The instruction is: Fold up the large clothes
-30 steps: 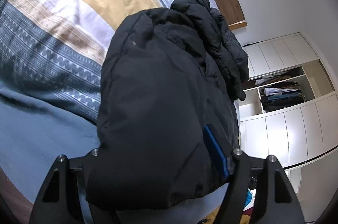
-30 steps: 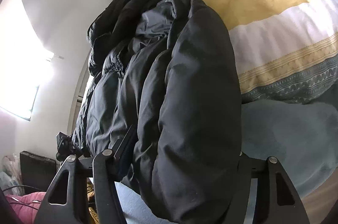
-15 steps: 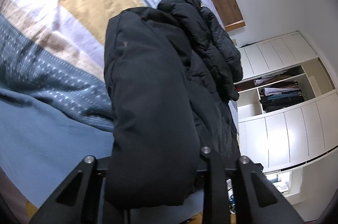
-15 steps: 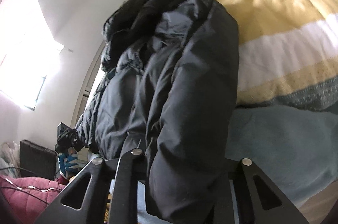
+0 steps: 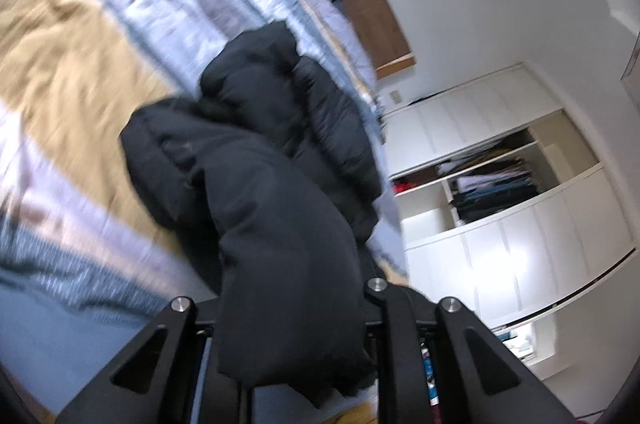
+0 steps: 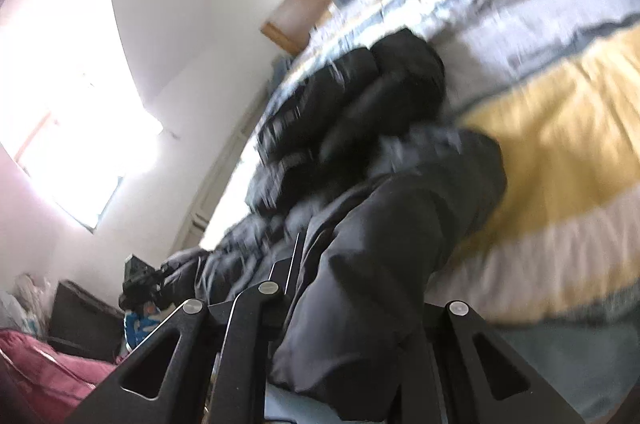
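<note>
Grippers clamped a black jacket on the striped bed: left gripper and right gripper each pinched a padded edge, apparently mid-fold; next, the raised edge likely needed carrying far across.

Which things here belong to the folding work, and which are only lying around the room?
For the job:
- black padded jacket
- left tongs, gripping its hem
- right tongs, gripping it too
- striped bed cover, the surface under it

Just there:
- wardrobe shelves with stacked clothes
- pink cloth
- window
</note>
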### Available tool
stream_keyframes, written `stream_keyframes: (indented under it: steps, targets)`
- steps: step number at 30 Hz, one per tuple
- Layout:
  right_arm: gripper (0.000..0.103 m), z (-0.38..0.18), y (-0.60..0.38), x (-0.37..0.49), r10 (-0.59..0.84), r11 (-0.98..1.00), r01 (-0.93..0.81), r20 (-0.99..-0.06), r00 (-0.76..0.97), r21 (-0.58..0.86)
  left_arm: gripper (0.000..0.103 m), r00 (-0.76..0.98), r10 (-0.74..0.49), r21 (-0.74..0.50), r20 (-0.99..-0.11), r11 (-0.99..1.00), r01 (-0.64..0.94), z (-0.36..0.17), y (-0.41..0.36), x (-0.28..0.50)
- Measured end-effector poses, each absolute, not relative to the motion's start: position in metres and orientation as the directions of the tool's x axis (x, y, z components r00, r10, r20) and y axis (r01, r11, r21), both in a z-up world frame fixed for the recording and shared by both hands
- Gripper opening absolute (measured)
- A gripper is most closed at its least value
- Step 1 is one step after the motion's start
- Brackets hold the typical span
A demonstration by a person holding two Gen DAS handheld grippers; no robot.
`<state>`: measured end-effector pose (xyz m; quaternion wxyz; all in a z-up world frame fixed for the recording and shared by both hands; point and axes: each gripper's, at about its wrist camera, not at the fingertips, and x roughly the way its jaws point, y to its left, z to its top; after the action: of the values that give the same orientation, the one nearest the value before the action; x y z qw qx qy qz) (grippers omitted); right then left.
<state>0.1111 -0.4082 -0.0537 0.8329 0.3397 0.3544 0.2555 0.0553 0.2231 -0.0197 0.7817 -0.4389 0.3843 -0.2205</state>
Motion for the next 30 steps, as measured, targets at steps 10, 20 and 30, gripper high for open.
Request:
stream_keyframes:
  steps: [10,20,30]
  targets:
    - [0.014,-0.004,-0.434,0.199,0.638,0.536,-0.196,-0.242,0.731,0.821,0.016,0.666,-0.692,-0.877,-0.279,0.466,0.118,0.055,0.227,0.163]
    - [0.014,0.027,-0.442,0.308,0.579,0.496,-0.173,-0.175,0.796,0.851,0.016,0.724,-0.649,-0.898,-0.233,0.429,0.096,0.087,0.226,0.295]
    - [0.015,-0.006,-0.434,0.445,0.446,0.548,0.04,-0.332,0.831,0.836,0.016,0.72,-0.54,-0.855,-0.437,0.498,-0.145,0.023,0.23,0.451]
